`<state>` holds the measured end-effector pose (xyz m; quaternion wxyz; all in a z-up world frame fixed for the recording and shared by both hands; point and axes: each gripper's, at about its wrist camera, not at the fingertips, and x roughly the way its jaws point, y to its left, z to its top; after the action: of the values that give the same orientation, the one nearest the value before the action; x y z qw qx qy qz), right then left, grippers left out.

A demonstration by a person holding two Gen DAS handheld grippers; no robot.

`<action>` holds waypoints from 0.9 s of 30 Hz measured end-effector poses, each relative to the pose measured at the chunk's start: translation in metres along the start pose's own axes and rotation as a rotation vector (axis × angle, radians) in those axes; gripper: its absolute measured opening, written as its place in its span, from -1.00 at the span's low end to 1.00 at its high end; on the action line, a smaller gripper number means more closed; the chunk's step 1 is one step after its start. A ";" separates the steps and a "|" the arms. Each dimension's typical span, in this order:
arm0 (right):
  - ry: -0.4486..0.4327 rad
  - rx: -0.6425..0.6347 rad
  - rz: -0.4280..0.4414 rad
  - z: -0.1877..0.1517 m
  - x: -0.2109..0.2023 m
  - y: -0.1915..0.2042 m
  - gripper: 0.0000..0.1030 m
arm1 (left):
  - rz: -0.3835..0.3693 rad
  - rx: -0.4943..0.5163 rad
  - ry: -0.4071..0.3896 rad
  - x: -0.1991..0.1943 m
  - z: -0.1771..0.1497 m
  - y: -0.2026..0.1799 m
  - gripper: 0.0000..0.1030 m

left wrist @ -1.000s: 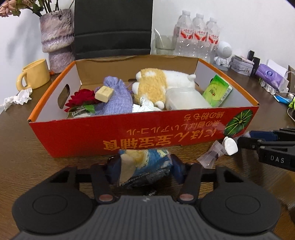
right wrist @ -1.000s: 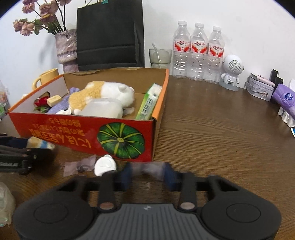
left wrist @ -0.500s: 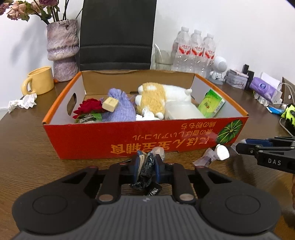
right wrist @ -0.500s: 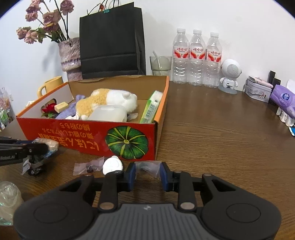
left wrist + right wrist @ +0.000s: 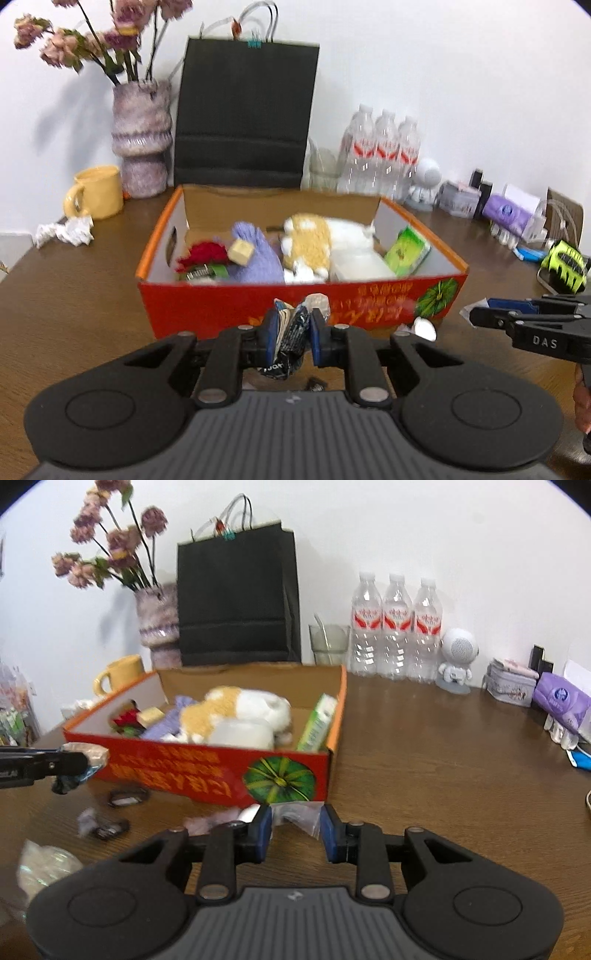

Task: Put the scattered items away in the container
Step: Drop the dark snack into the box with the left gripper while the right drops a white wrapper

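An orange cardboard box (image 5: 388, 308) (image 5: 207, 764) sits mid-table holding a plush toy (image 5: 314, 240), a purple knit pouch (image 5: 255, 254), a red rose, a green packet and a white tub. My left gripper (image 5: 293, 334) is shut on a crumpled snack wrapper (image 5: 291, 343), raised in front of the box's near wall; it shows at the left of the right wrist view (image 5: 79, 764). My right gripper (image 5: 295, 830) is partly open around a clear plastic bag (image 5: 299, 816) on the table by the box's pumpkin corner. A white cap-like piece (image 5: 424, 328) lies there.
Small dark wrapped sweets (image 5: 123, 797) and a clear bag (image 5: 40, 864) lie on the table left of my right gripper. Behind the box stand a black paper bag (image 5: 245, 114), a vase (image 5: 142, 136), a yellow mug (image 5: 96, 192), water bottles (image 5: 395, 627) and a small white robot figure (image 5: 458, 657).
My left gripper closed on the snack wrapper and lifted it up and back from the table. My right gripper rose a little, its fingers opening slightly around the clear bag.
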<state>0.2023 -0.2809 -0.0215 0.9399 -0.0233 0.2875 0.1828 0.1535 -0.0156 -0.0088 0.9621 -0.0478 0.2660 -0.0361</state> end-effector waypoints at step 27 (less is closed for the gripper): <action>-0.002 0.049 -0.077 0.105 0.136 0.028 -0.45 | 0.070 -0.001 -0.092 0.119 0.068 0.060 -0.61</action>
<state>0.3525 -0.1944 -0.0069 0.9468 -0.0109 0.2899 0.1393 0.2931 0.0376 -0.0177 0.9740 -0.0402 0.2229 0.0001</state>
